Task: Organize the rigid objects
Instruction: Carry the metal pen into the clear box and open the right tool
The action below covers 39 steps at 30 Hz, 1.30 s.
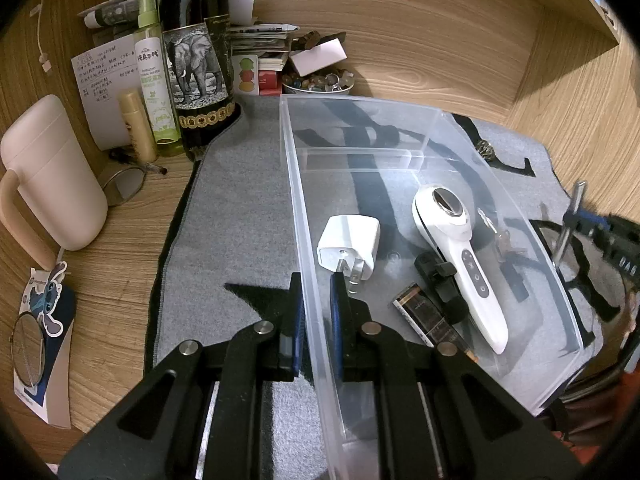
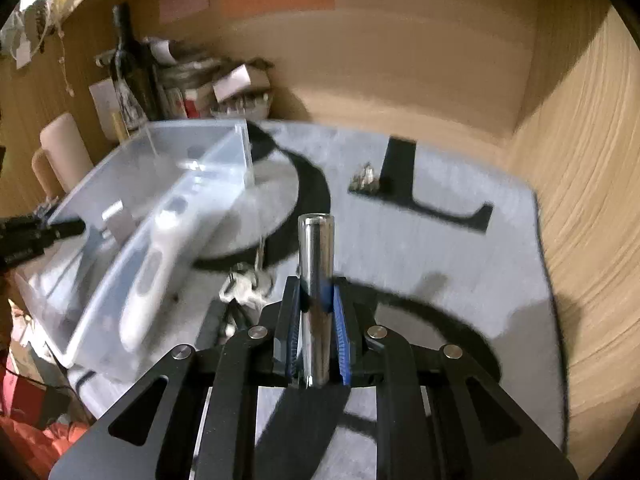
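Clear plastic makes up the bin (image 1: 400, 128) that fills the middle of the left wrist view, standing on a grey felt mat (image 1: 236, 216) over the wooden desk (image 1: 120, 232). The left tool (image 1: 316, 320) is clamped on the bin's left wall, one blue pad outside and one inside. In the bin's near compartment lie a white plug adapter (image 1: 349, 248) at the left, a white handheld device (image 1: 460, 260) with a round head and a row of buttons to the right, a small black clip (image 1: 440, 284) touching its left side, and a dark rectangular bar (image 1: 428, 324) nearer the camera. A divider (image 1: 360, 158) crosses the bin farther back. Left of the mat stand a dark bottle (image 1: 196, 48) with an elephant label, a green spray bottle (image 1: 154, 80) and a pale mug (image 1: 52, 172). At the right edge, beyond the bin wall, a chrome rod (image 1: 570, 216) shows in the other tool.

The right wrist view is blurred. The right tool (image 2: 316, 308) is closed on that metal cylinder (image 2: 316, 264), which stands upright between the blue pads with its rounded top well above them. It is outside the bin (image 2: 160, 184), over the mat to the bin's right. A small pale, crumpled-looking item (image 2: 246, 286) lies on the mat just left of the tool, and a small metallic cluster (image 2: 364, 180) lies farther back.
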Tool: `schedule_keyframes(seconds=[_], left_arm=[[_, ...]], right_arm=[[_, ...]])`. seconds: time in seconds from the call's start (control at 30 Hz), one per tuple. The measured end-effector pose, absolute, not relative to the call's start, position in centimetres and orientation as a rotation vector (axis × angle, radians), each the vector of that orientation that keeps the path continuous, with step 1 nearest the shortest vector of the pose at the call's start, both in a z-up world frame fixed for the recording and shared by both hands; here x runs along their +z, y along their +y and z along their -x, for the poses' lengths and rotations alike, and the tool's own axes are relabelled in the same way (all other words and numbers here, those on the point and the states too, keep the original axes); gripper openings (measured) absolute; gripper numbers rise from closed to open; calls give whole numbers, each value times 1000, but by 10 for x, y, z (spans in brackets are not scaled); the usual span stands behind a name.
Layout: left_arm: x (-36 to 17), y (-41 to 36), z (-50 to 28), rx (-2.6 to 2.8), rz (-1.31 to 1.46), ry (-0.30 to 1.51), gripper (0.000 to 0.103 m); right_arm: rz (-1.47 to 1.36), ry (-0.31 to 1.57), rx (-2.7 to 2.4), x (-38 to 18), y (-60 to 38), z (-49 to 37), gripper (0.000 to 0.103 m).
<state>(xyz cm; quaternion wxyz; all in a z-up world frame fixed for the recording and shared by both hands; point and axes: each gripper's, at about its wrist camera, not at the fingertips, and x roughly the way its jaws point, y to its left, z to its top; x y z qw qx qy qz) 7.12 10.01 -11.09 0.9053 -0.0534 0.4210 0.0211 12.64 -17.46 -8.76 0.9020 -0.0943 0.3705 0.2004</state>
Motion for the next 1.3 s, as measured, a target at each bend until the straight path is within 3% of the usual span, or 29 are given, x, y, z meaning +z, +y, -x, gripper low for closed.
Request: schedule_keyframes(seconds=[0.67, 0.87, 1.3], left_arm=[[-111, 100, -71, 45, 107, 869, 10], [-111, 98, -72, 44, 111, 869, 10], [-111, 99, -73, 30, 117, 867, 10]], right_arm=[[249, 474, 571, 6, -114, -110, 14], [302, 484, 667, -5, -79, -104, 14], [404, 696, 816, -66, -25, -113, 14]])
